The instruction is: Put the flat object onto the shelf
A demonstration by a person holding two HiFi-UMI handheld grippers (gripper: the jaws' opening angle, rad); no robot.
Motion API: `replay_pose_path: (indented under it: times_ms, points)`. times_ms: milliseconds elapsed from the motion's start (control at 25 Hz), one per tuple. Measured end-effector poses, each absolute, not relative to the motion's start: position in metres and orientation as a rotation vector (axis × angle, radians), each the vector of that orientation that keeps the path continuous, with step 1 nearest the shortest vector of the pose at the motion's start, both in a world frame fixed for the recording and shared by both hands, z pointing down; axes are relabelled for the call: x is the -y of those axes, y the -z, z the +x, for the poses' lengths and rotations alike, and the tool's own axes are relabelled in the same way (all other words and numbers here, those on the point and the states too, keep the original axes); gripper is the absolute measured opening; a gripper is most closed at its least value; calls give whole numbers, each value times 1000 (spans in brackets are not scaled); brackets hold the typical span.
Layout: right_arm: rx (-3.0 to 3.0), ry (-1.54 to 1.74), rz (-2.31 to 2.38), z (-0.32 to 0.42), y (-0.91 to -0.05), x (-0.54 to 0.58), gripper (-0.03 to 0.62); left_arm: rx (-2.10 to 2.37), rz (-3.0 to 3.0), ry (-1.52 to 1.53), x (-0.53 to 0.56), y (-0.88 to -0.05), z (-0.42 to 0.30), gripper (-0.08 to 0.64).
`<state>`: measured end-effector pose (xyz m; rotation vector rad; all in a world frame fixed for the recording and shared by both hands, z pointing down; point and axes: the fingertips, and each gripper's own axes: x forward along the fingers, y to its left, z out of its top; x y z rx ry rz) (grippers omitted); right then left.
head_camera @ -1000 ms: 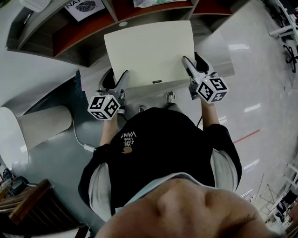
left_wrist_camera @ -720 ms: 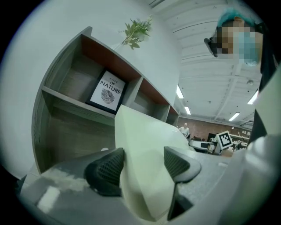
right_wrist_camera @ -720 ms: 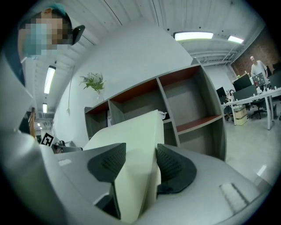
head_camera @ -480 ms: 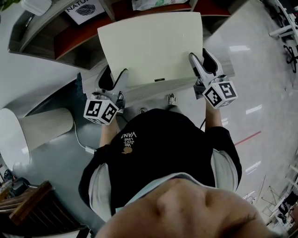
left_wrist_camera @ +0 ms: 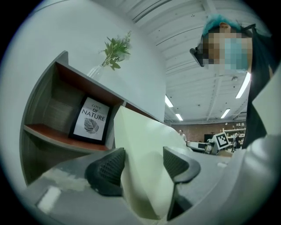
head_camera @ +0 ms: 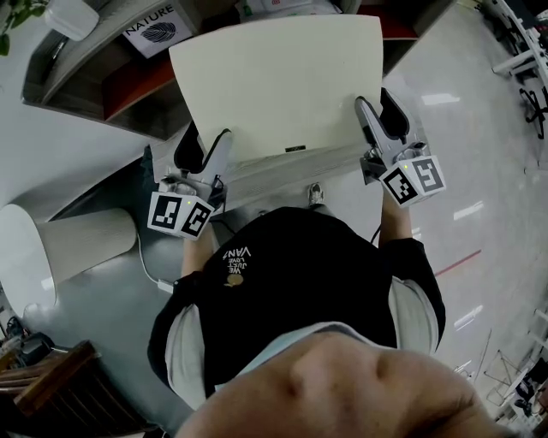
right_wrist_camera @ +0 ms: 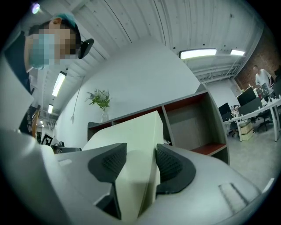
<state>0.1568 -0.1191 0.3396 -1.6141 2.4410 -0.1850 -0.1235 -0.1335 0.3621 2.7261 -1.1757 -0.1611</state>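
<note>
The cream board [head_camera: 278, 85] is off every support, carried roughly level between the two claws with its broad face up. The left claw [head_camera: 207, 141] is clenched on the board's left edge near the near corner, and the right claw [head_camera: 377, 107] is clenched on the opposite edge. In each gripper view the ribbed pads sit against the two faces of the panel with nothing else between them. In the head view the board runs out from both claws toward 12 o'clock. Its span between the two grips looks a little longer than its reach away from the person, so it goes forward broadside. The grey shelf unit [head_camera: 73, 64], with reddish boards inside, lies straight beyond it at 12 o'clock, and the board's far edge already overlaps the shelf openings. Whether that edge is inside a bay or only above it cannot be told. A framed "NATURE" print [head_camera: 154, 26] stands in the bay at 11 o'clock, just beside the board's far left corner. The two hands are about equally near the shelf, so the coming push is probably a joint one toward 12 o'clock, keeping the left corner clear of the print.
</note>
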Motion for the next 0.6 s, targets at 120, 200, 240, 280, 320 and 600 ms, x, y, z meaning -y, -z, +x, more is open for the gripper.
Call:
replay_pose_path:
  times_ms: [120,200,240,280,320,600]
  points:
    - [-2440,135,-1599,161,-325,120,210,1186,2763,176,134,-348,-120,284]
    - [-2436,101,-1587,162,-314,120,210,1194,2778,195,135,-339,-118,284]
    - [-2433,84,-1579,163,-308,121,209,1198,2784,209,135,-334,-117,284]
    - [-2430,67,-1571,165,-303,121,209,1204,2792,222,136,-329,-116,282]
    - [-2428,49,-1561,166,-297,122,209,1210,2801,234,136,-324,-115,282]
    - [-2418,-46,-1502,179,-268,127,204,1253,2868,270,139,-295,-103,282]
